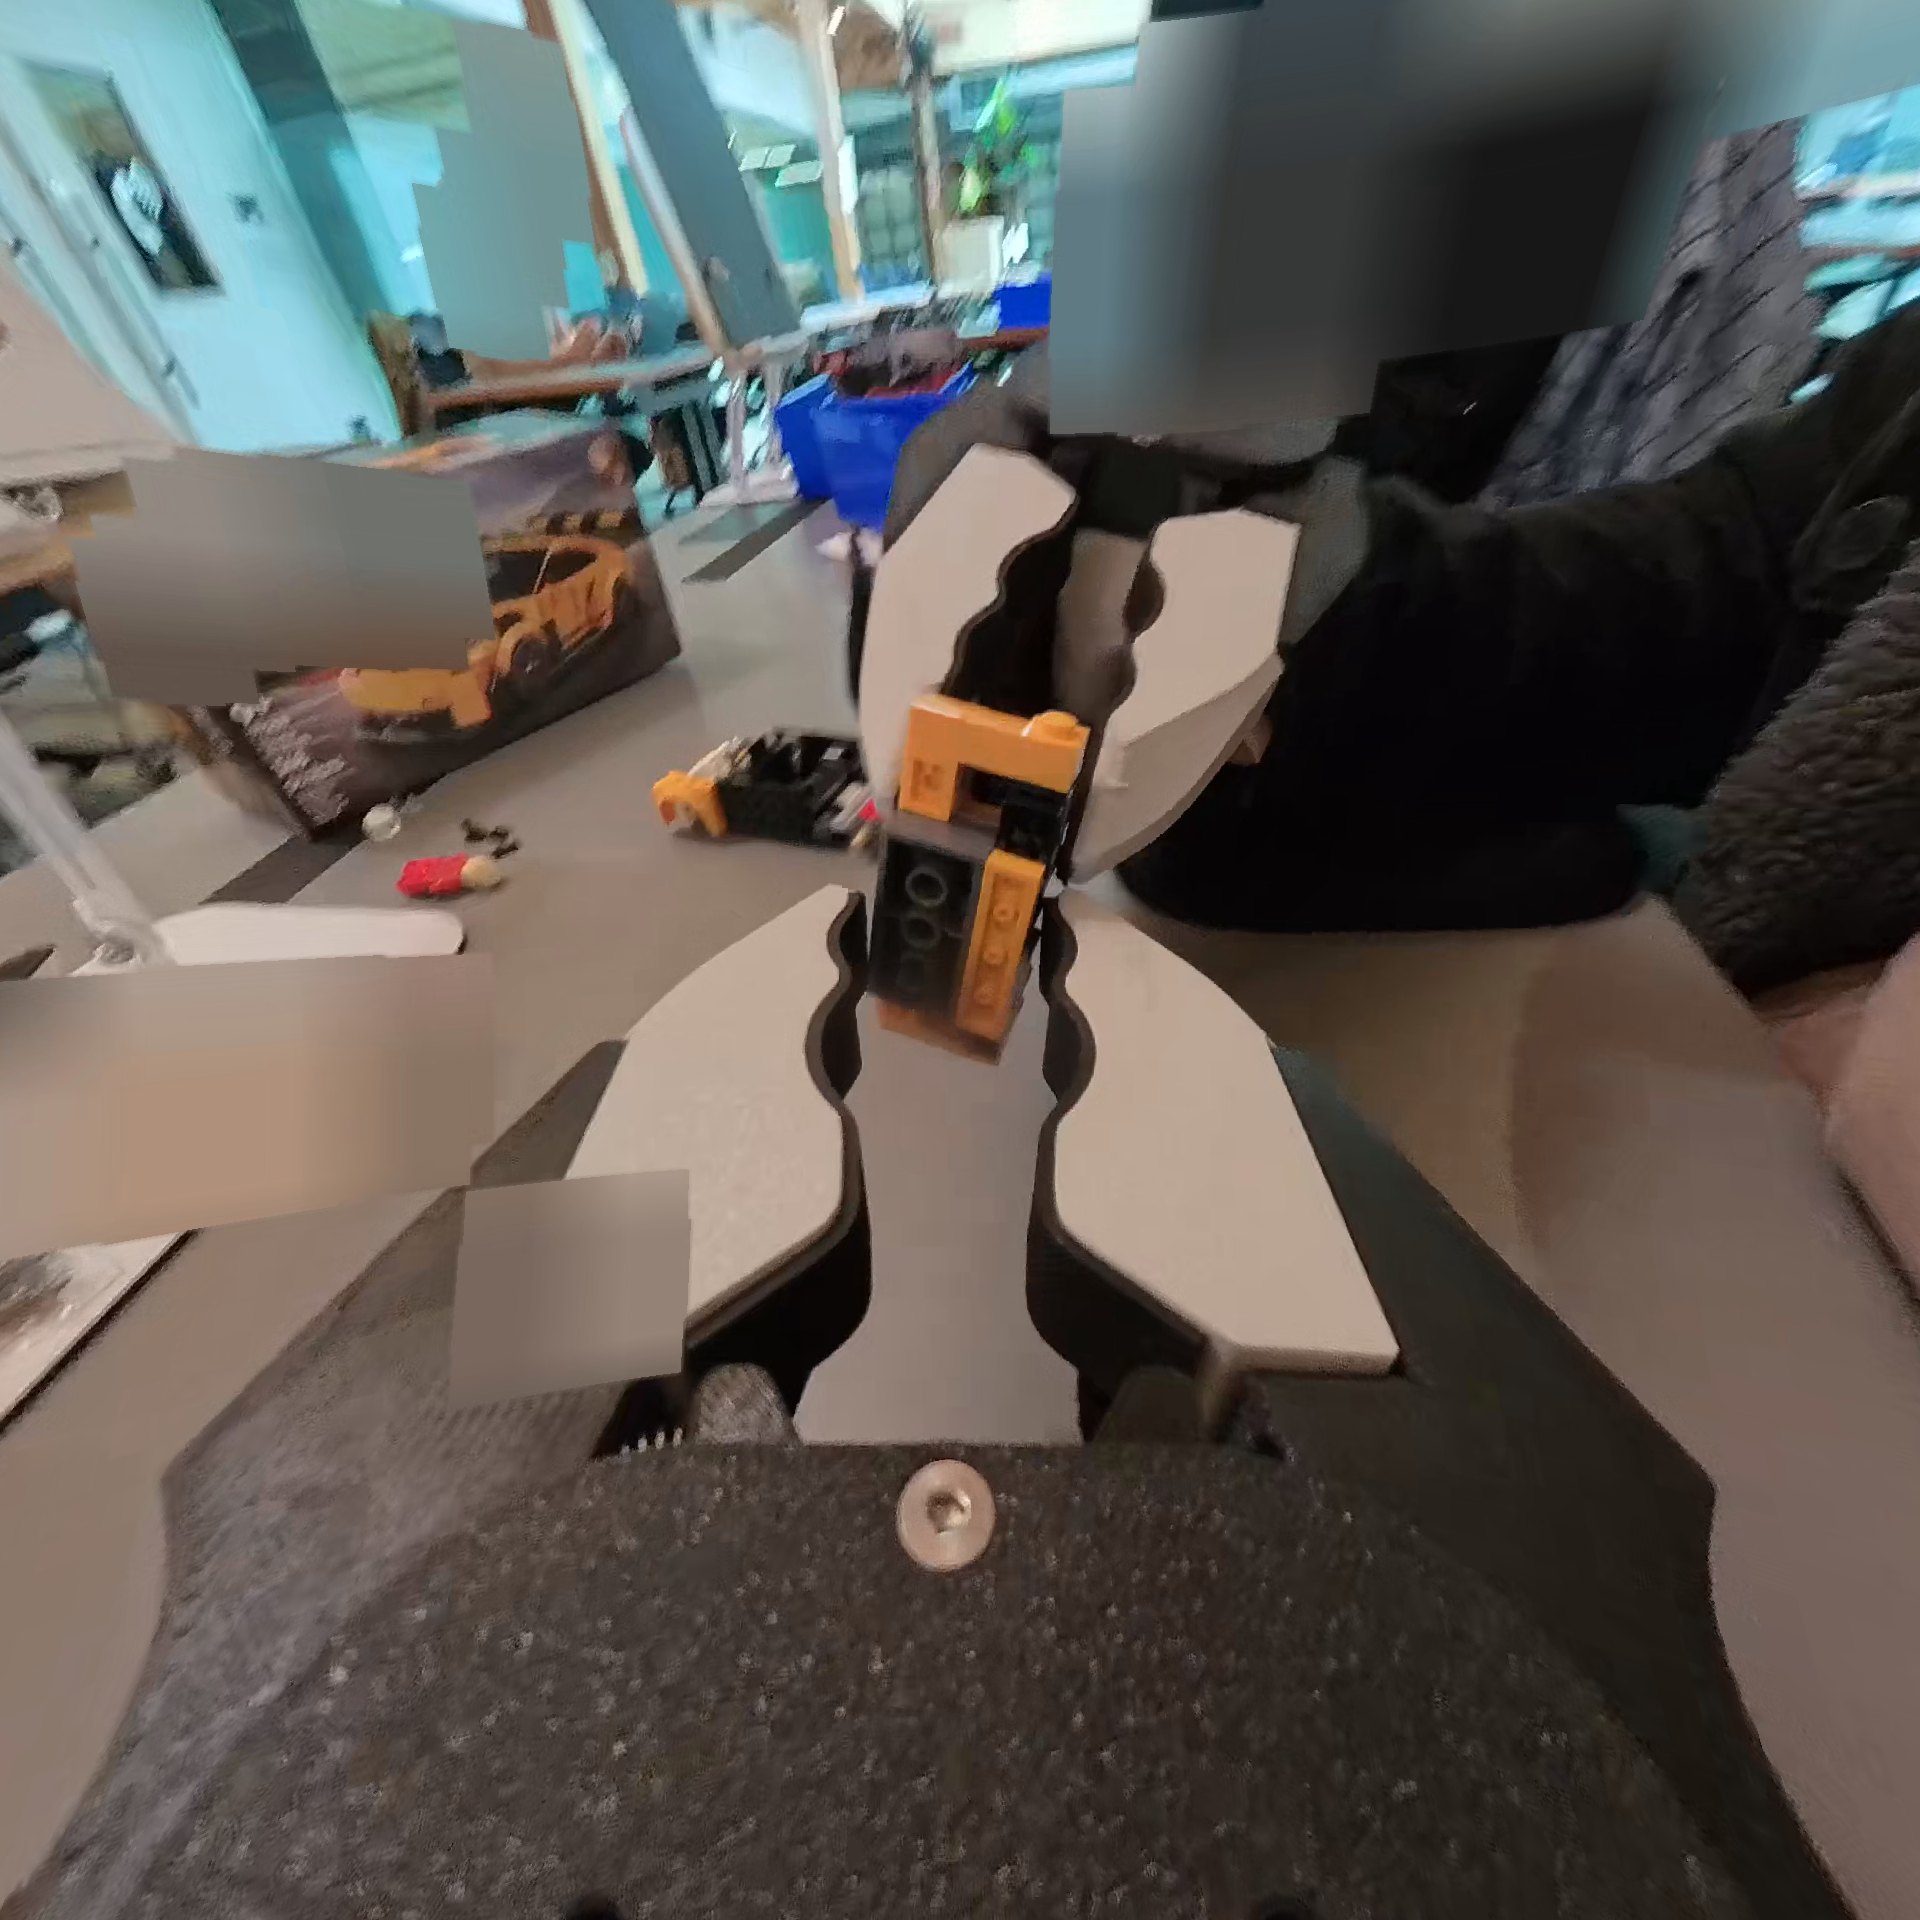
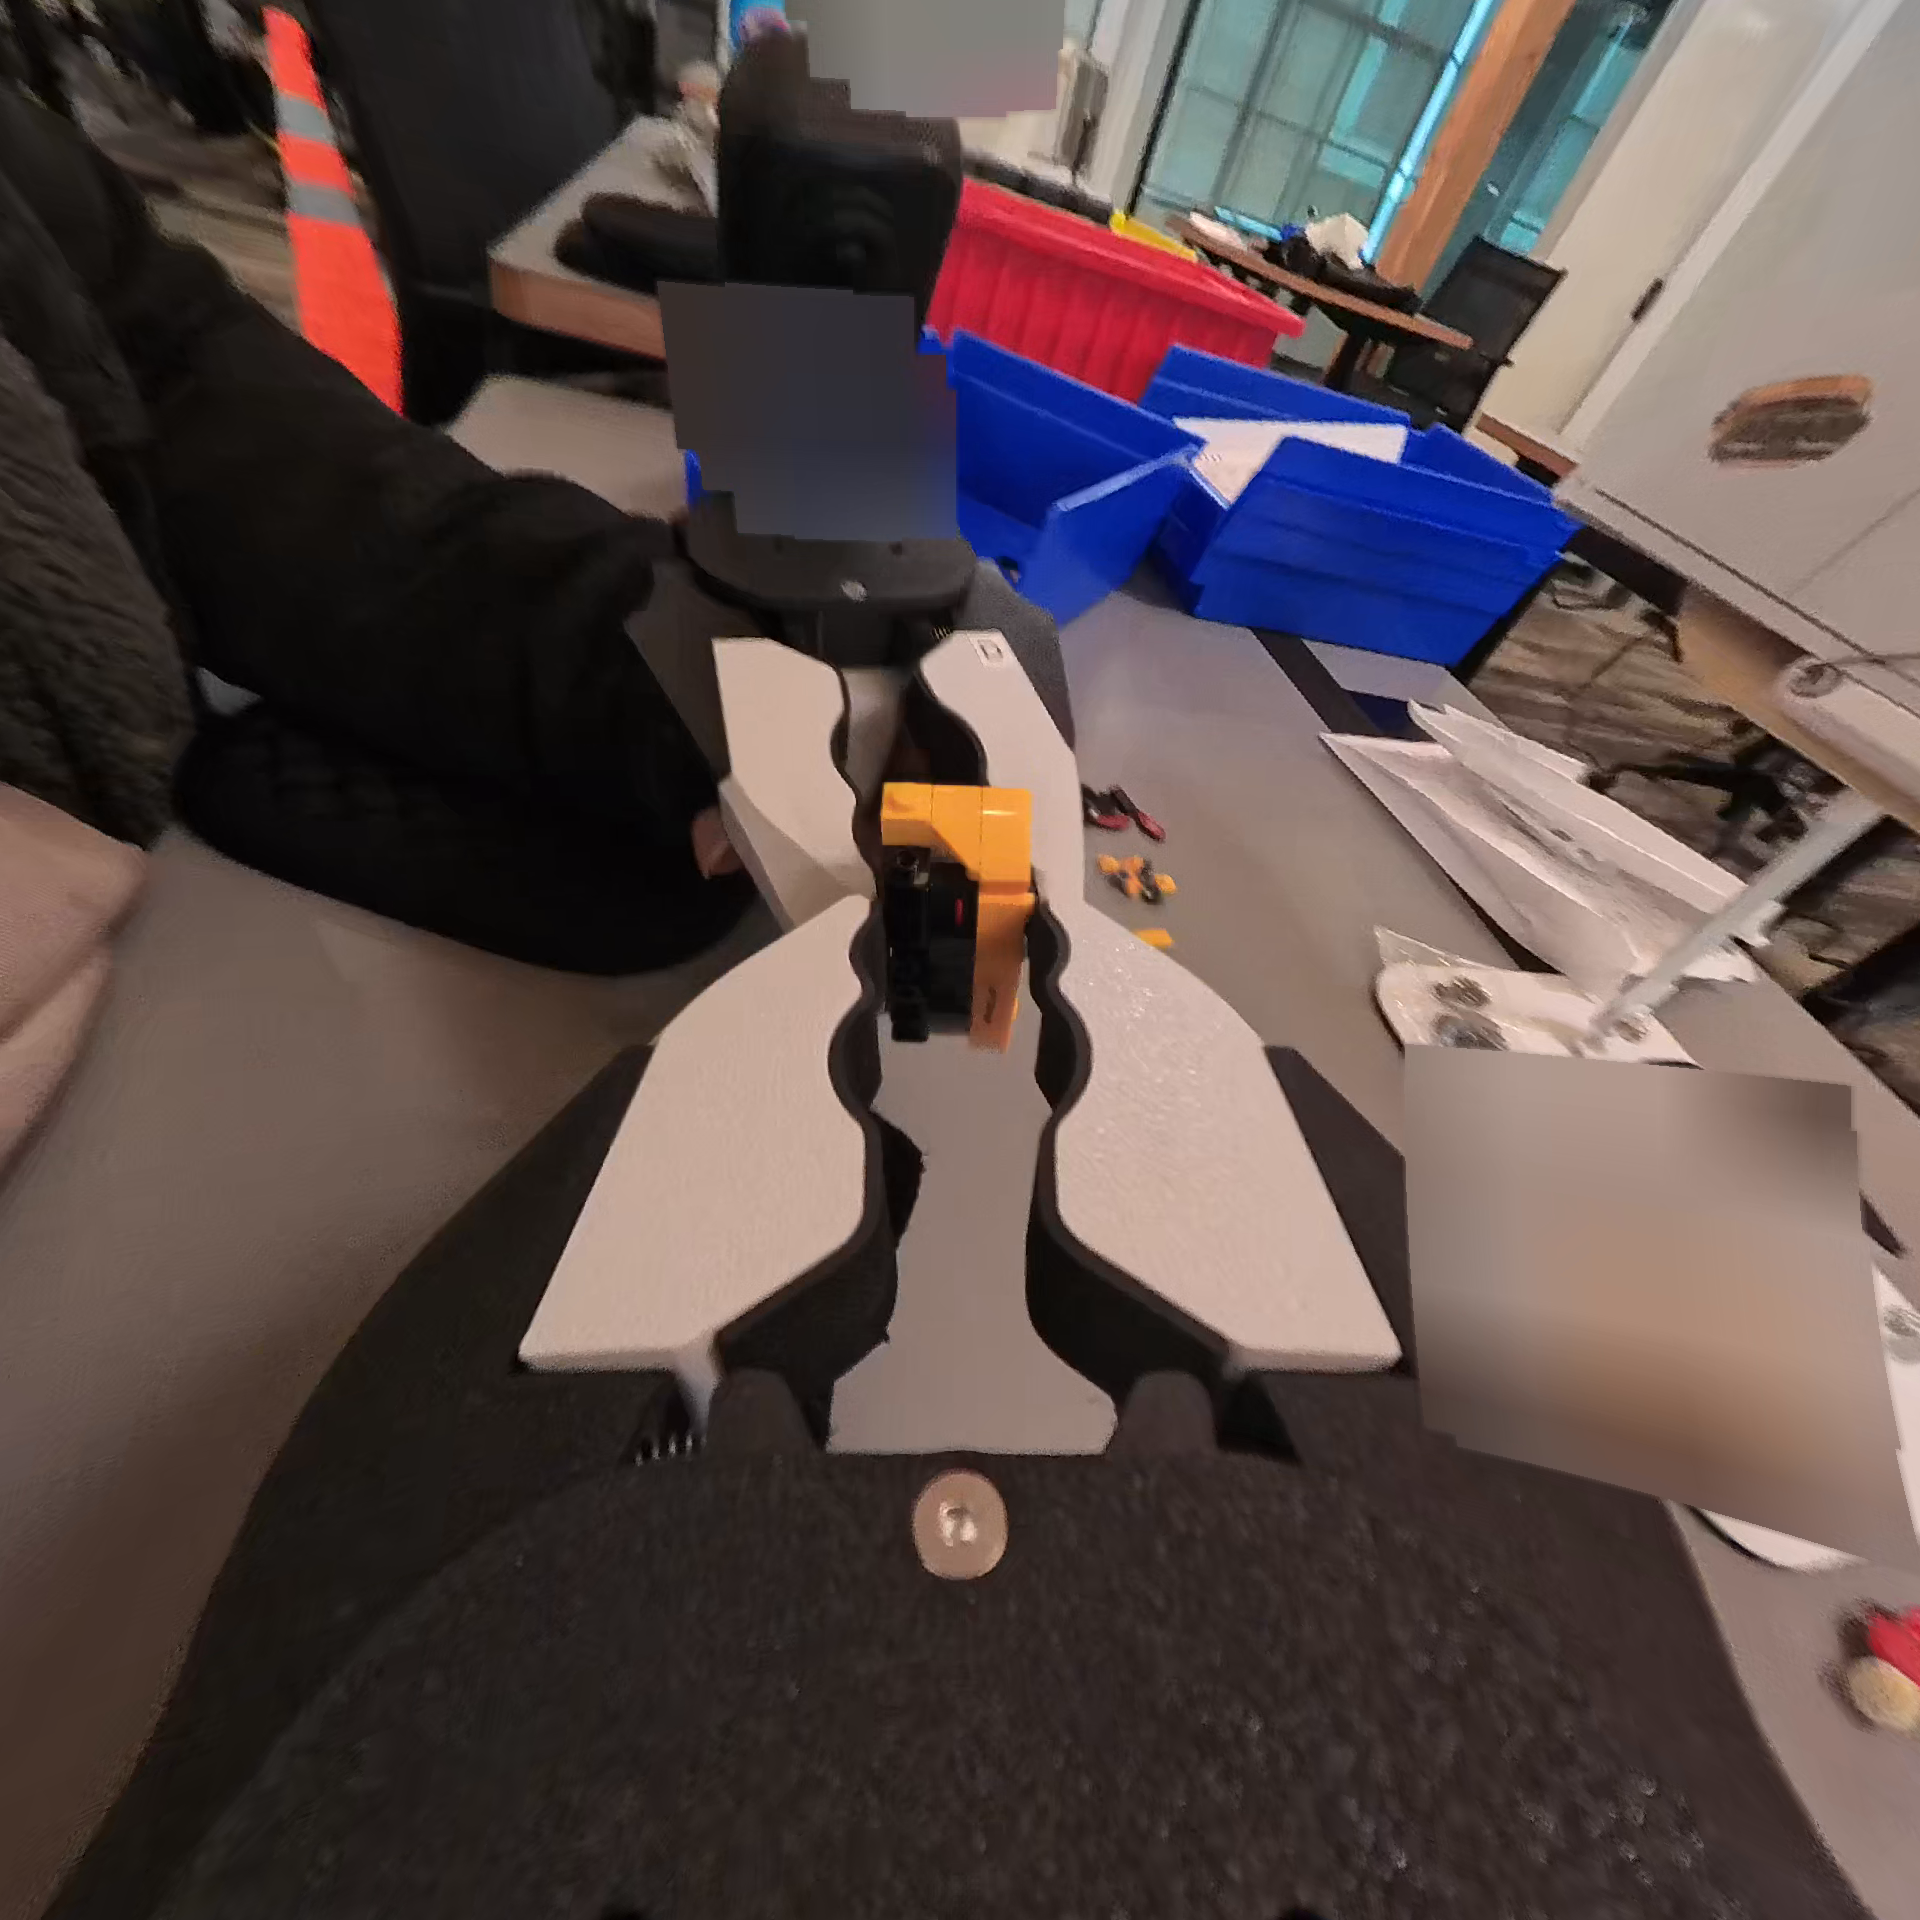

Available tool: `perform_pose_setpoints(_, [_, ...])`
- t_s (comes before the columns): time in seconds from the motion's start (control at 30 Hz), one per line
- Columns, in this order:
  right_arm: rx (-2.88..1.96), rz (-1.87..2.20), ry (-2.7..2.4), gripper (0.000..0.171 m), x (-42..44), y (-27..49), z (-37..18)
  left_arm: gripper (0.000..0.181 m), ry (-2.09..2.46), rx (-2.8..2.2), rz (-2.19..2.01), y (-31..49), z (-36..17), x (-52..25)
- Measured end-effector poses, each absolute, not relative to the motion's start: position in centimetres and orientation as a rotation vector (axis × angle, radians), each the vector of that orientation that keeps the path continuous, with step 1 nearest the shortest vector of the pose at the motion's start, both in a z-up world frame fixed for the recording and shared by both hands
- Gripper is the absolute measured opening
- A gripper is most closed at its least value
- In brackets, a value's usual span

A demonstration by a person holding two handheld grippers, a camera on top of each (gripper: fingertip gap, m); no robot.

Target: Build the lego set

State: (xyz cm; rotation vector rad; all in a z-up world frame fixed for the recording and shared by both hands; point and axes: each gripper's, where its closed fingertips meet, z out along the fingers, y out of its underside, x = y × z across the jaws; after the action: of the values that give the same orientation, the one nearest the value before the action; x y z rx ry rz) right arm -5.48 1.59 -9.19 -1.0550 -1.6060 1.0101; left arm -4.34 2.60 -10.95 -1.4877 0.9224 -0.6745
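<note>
Because both claws met over the middle of the grey desk (image 1: 1351,1039), the small orange-and-black brick sub-assembly (image 1: 966,894) hung in the air between them rather than resting on the surface. The left claw (image 1: 951,935) pinched its lower end, the grey fingers (image 1: 727,1091) narrowed onto the black block and the orange plate beside it. The right claw (image 2: 951,935) came in from the opposite side and gripped the upper, orange end, so each wrist view showed the other claw facing it beyond the piece. Held from two ends like this, the piece was probably being steadied by one claw while the other pressed or adjusted a part; which of the two was doing the pressing could not be told.

Toward the far left of the desk, in the left wrist view, the partly built black and orange car body (image 1: 769,795) lay waiting, likely the destination for the held piece. Beside it lay a small red piece (image 1: 442,875), and behind it stood the dark set box picturing an orange car (image 1: 520,644). Loose small orange pieces (image 2: 1138,878) lay toward the right edge, near white paper sheets (image 2: 1538,831), with blue plastic bins (image 2: 1351,540) at the far edge.
</note>
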Motion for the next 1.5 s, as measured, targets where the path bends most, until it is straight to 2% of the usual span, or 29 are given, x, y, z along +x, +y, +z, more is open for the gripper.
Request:
perform_pose_setpoints(0.03, [-1.068, 0.948, -1.608, 0.026, -5.3, 2.4, -9.6, 0.032, 0.908, -1.553, -0.629, 3.2, -11.5, -4.9])
perform_pose_setpoints(0.17, [-1.099, 0.725, -1.596, 0.026, -4.7, 5.3, -10.6, 0.000, 0.852, -1.817, -0.403, 5.1, -14.2, -7.8])
perform_pose_setpoints(0.53, [-1.167, 0.502, -1.584, 0.026, -6.5, 5.4, -11.6, 0.000, 0.880, -2.068, 0.154, 6.5, -17.7, -10.6])
perform_pose_setpoints(1.03, [-1.212, 0.315, -1.348, 0.025, -7.5, 6.8, -10.4, 0.000, 0.712, -2.146, 0.207, 7.1, -17.6, -11.5])
perform_pose_setpoints(1.5, [-1.209, 0.266, -1.340, 0.026, -7.8, 6.6, -10.3, 0.000, 0.724, -2.157, 0.236, 7.2, -18.0, -11.5])
